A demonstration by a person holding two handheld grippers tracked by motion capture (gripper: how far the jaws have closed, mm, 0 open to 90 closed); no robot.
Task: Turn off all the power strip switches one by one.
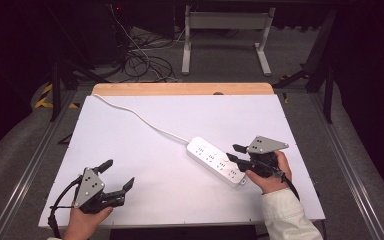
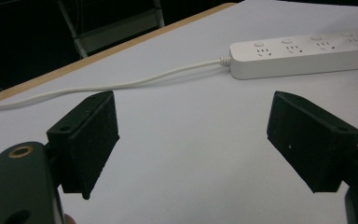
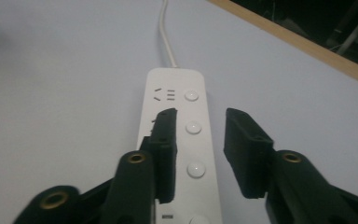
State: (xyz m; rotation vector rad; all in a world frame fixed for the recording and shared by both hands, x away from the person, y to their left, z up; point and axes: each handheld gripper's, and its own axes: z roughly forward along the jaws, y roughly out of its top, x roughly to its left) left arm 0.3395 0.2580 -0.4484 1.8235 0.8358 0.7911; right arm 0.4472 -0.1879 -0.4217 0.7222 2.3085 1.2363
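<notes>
A white power strip lies at a slant on the right half of the white tabletop. Its white cord runs to the far left corner. My right gripper is open just over the strip's near end. In the right gripper view the gripper has its jaws partly apart above the power strip, either side of the round buttons. My left gripper stands wide open near the front left, holding nothing. The left gripper looks toward the power strip and cord.
A wooden strip borders the table's far edge. Beyond it on the floor are tangled cables and a white metal frame. Metal rails run along both sides of the table.
</notes>
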